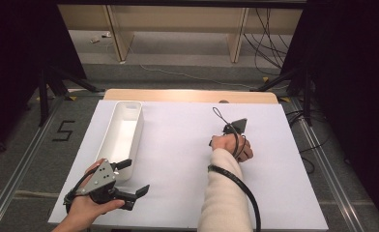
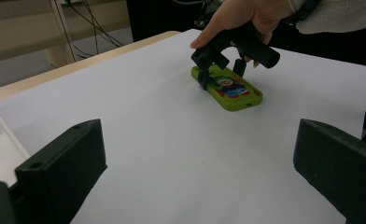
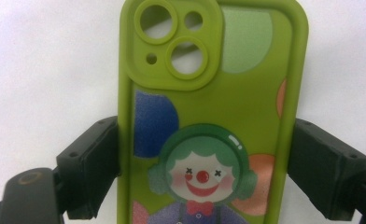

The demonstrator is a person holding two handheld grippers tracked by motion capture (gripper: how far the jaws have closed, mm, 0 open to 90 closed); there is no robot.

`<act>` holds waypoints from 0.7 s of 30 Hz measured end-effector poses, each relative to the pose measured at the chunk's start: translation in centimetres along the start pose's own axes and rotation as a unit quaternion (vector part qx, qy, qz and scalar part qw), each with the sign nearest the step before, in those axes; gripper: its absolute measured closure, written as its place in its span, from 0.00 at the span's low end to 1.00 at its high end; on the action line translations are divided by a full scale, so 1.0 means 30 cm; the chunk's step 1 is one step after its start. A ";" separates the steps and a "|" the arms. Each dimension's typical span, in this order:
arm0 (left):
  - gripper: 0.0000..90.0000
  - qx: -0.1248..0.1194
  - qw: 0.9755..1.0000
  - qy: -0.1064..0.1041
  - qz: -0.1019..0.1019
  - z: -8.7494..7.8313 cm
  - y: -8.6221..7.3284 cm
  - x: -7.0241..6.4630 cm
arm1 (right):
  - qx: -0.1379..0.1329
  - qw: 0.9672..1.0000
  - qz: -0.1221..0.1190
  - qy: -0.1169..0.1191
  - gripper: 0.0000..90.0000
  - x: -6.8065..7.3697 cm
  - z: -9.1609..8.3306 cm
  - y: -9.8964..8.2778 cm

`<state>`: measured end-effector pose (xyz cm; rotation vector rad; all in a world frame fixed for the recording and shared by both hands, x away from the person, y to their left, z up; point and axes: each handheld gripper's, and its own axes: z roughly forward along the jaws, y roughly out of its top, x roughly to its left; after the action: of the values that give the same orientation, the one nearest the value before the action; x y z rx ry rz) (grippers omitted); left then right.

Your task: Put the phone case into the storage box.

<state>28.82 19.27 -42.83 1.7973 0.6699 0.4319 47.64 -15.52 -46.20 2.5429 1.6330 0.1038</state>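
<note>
Your right gripper (image 2: 221, 63) straddles the green phone case (image 3: 209, 121), one jaw along each long edge; whether the pads press on it cannot be told. That case lies flat on the white worktop (image 2: 162, 140), clown print and camera cut-outs facing up, right of centre. Your left gripper (image 1: 129, 179) hovers with jaws wide apart and nothing between them, just beside the white tray (image 1: 124, 133) at the worktop's left.

The green phone case with a printed clown (image 3: 209, 140) looks like smooth matt rubbery plastic, the white sheet on the counter (image 1: 178, 159) matt paper, the white rectangular bin (image 1: 129, 111) smooth plastic.
</note>
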 end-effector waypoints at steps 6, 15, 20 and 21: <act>0.02 0.001 1.000 0.000 0.000 0.001 -0.001 0.000 | -0.002 1.000 -0.016 0.015 0.19 -0.012 -0.016 0.013; 0.02 0.000 1.000 -0.001 -0.003 0.002 -0.003 0.000 | -0.029 0.993 -0.095 0.058 0.19 -0.021 -0.056 0.034; 0.03 0.002 1.000 0.001 -0.005 0.002 -0.004 0.002 | -0.055 0.987 -0.129 0.076 0.19 -0.033 -0.072 0.032; 0.03 0.002 1.000 0.001 -0.004 0.002 -0.005 0.002 | -0.063 0.986 -0.133 0.083 0.19 -0.034 -0.078 0.030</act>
<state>28.87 19.31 -42.99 1.7972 0.6803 0.4272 47.75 -16.68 -43.76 2.2526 1.9421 0.3889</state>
